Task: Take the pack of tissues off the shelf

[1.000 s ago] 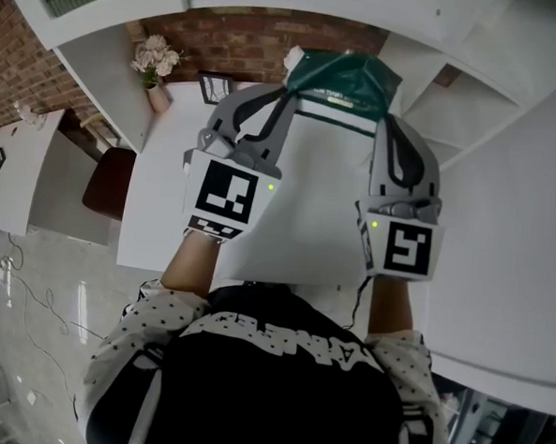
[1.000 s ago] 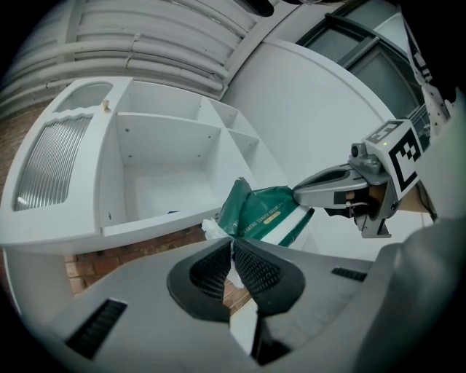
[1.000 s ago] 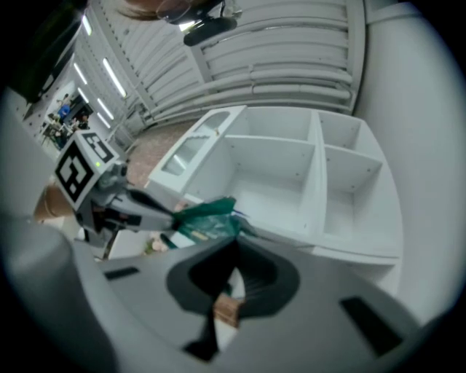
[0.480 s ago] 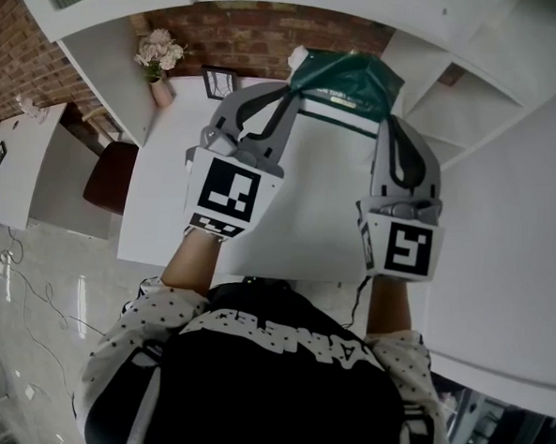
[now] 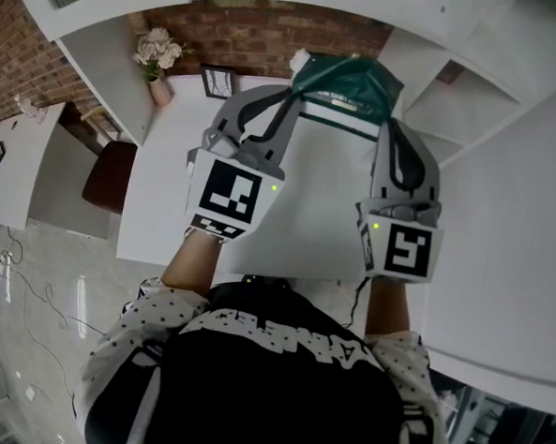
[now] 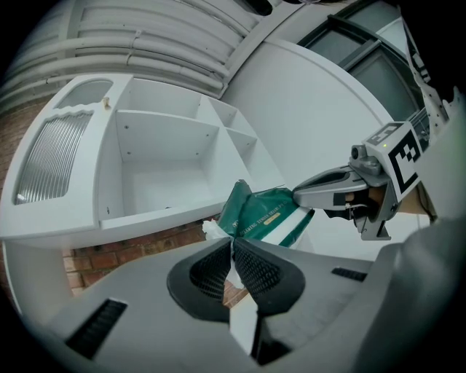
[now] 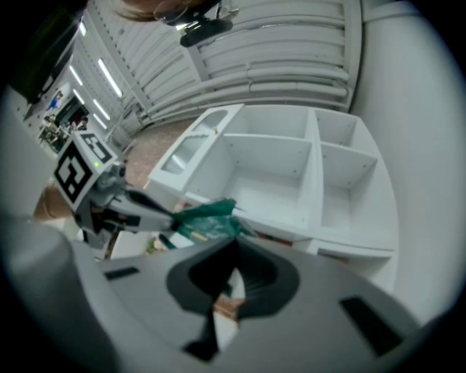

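Observation:
The pack of tissues point(image 5: 347, 85) is a dark green plastic bag with a white band, and it hangs in the air between both grippers, above the far side of the white table point(image 5: 167, 191). My left gripper point(image 5: 294, 75) is shut on the pack's left end. In the left gripper view a white crumpled edge of the pack point(image 6: 266, 215) is pinched between the left gripper's point(image 6: 231, 251) closed jaws. My right gripper point(image 5: 390, 115) is shut on the pack's right edge. Its tip point(image 6: 302, 198) meets the bag in the left gripper view. In the right gripper view the pack point(image 7: 207, 218) sits just beyond the right gripper point(image 7: 234, 246).
A white shelf unit point(image 6: 164, 164) with empty compartments stands behind the pack, and brick wall shows below it. A vase of pale flowers point(image 5: 156, 63) and a small picture frame point(image 5: 214, 83) stand at the table's far left. A dark red chair point(image 5: 107, 178) is left of the table.
Both grippers and the pack keep nearly the same pose; they have only drifted very slightly to the right in the head view.

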A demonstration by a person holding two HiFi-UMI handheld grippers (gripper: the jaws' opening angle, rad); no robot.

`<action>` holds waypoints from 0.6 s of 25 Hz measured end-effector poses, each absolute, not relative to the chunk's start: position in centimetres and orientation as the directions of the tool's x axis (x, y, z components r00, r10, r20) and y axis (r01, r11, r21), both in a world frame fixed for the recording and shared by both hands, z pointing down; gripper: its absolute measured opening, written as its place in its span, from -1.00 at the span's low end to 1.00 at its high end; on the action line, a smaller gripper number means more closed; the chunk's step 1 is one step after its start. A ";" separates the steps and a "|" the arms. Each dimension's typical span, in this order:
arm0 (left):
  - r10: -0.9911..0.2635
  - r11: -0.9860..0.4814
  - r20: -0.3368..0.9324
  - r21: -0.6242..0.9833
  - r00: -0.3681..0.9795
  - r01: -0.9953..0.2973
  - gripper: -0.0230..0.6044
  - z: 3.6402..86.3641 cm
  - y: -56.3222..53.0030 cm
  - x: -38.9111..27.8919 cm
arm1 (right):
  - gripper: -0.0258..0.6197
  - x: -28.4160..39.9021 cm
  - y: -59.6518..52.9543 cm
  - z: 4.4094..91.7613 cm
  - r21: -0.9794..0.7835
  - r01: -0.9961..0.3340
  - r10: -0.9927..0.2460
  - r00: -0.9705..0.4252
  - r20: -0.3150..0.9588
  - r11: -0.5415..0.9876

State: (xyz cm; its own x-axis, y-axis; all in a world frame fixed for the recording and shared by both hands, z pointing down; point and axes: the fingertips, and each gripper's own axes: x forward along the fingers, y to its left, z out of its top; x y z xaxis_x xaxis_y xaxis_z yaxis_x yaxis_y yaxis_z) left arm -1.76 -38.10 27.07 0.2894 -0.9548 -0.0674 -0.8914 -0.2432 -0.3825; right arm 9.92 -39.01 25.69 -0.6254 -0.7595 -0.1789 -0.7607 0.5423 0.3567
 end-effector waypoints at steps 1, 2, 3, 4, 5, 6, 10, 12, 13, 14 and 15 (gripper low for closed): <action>-0.954 -0.245 -0.067 -0.381 0.291 -0.891 -0.78 27.1 -38.2 -1.8 | -0.83 9.9 -39.1 25.7 0.357 -0.761 -0.761 -0.624 -0.177 0.542; -0.954 -0.247 -0.066 -0.380 0.292 -0.892 -0.78 27.2 -38.2 -1.8 | -0.83 9.9 -39.1 25.8 0.358 -0.761 -0.761 -0.624 -0.176 0.541; -0.954 -0.248 -0.065 -0.379 0.293 -0.892 -0.78 27.2 -38.3 -1.7 | -0.83 9.9 -39.2 25.8 0.358 -0.761 -0.762 -0.623 -0.175 0.540; -0.954 -0.249 -0.065 -0.378 0.294 -0.892 -0.78 27.3 -38.3 -1.7 | -0.82 9.9 -39.2 25.9 0.356 -0.763 -0.764 -0.622 -0.173 0.540; -0.953 -0.251 -0.064 -0.376 0.295 -0.892 -0.78 27.3 -38.4 -1.7 | -0.83 10.0 -39.2 25.9 0.352 -0.764 -0.765 -0.620 -0.172 0.540; -0.953 -0.252 -0.064 -0.375 0.296 -0.892 -0.78 27.4 -38.4 -1.7 | -0.83 10.0 -39.3 26.0 0.350 -0.766 -0.767 -0.619 -0.171 0.540; -0.952 -0.256 -0.062 -0.373 0.300 -0.892 -0.78 27.6 -38.6 -1.7 | -0.83 10.0 -39.4 26.1 0.351 -0.768 -0.770 -0.615 -0.171 0.536; -0.952 -0.258 -0.060 -0.373 0.300 -0.891 -0.78 27.6 -38.6 -1.7 | -0.83 10.0 -39.4 26.1 0.351 -0.768 -0.770 -0.615 -0.170 0.536; -0.952 -0.258 -0.060 -0.373 0.300 -0.891 -0.78 27.6 -38.6 -1.7 | -0.83 10.1 -39.4 26.2 0.350 -0.768 -0.770 -0.615 -0.169 0.537; -0.952 -0.258 -0.060 -0.373 0.301 -0.891 -0.78 27.6 -38.6 -1.7 | -0.83 10.1 -39.4 26.2 0.350 -0.768 -0.770 -0.615 -0.168 0.537; -0.952 -0.258 -0.059 -0.374 0.300 -0.891 -0.78 27.6 -38.6 -1.7 | -0.83 10.1 -39.5 26.2 0.350 -0.768 -0.770 -0.615 -0.168 0.537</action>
